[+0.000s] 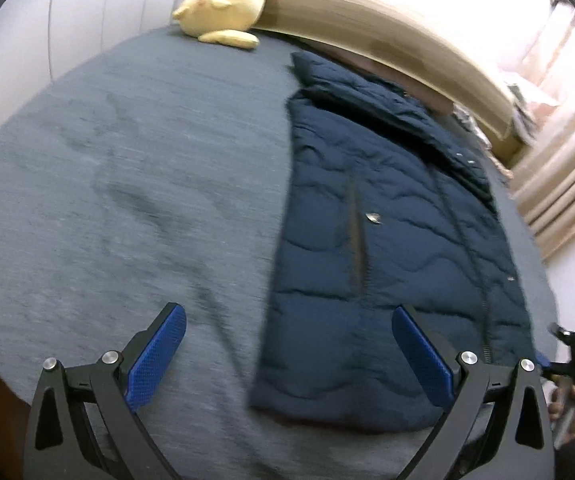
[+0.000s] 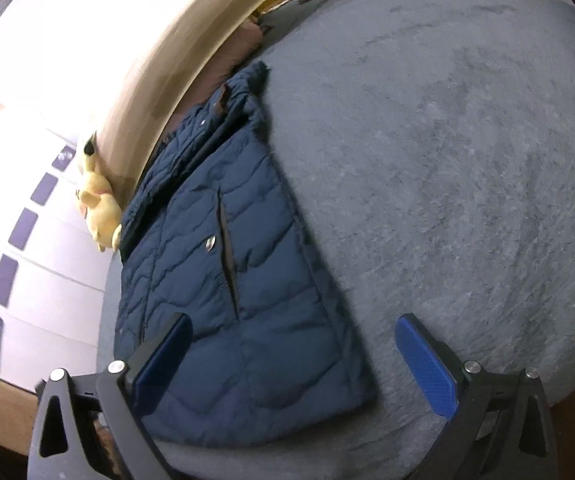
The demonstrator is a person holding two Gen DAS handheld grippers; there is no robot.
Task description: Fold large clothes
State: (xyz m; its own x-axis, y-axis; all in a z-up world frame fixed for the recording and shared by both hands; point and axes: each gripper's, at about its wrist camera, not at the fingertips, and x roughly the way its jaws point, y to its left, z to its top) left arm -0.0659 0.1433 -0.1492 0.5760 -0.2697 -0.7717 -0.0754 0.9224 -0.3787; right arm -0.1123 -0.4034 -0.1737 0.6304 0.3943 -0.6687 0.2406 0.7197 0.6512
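The jacket [image 1: 387, 240] lies flat on the bed [image 1: 127, 200], its collar toward the far headboard [image 1: 367, 12]. The plush toy [image 1: 223, 4] sits at the bed's far edge, against the headboard, left of the jacket.

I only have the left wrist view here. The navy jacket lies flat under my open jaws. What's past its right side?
Observer: In the right wrist view, bare grey bed cover stretches beyond the navy jacket.
Operator: Is the right gripper holding anything?
Observer: No. The right gripper has its jaws spread wide, empty, above the jacket's near corner.
Operator: Anything on the wall past the plush?
Observer: Yes, a row of dark tiles runs along the white wall behind the yellow plush.
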